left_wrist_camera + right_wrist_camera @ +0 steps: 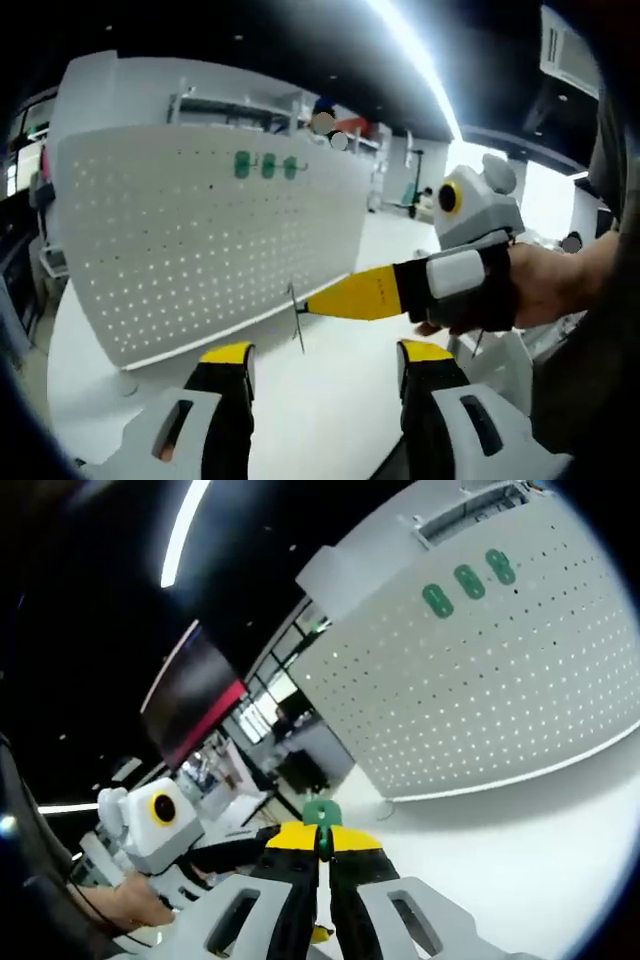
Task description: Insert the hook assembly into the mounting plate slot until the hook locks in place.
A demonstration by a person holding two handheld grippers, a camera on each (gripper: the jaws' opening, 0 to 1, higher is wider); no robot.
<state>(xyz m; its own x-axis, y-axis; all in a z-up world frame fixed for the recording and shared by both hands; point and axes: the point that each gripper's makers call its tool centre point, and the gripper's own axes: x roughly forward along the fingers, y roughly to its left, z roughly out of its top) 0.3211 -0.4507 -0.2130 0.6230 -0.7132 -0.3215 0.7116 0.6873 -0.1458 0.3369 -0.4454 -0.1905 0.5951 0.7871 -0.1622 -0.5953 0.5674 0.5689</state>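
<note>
Right gripper pinches the green hook at its jaw tips; left gripper gapes empty

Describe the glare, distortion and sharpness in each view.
Left gripper view: a ceiling light strip blows out to white, the pegboard bulges from fisheye bending, and the thin hook reads soft. Right gripper view: the pegboard curves strongly, the left side is dark, and the green hook piece in the closed jaws looks slightly blurred.
</note>
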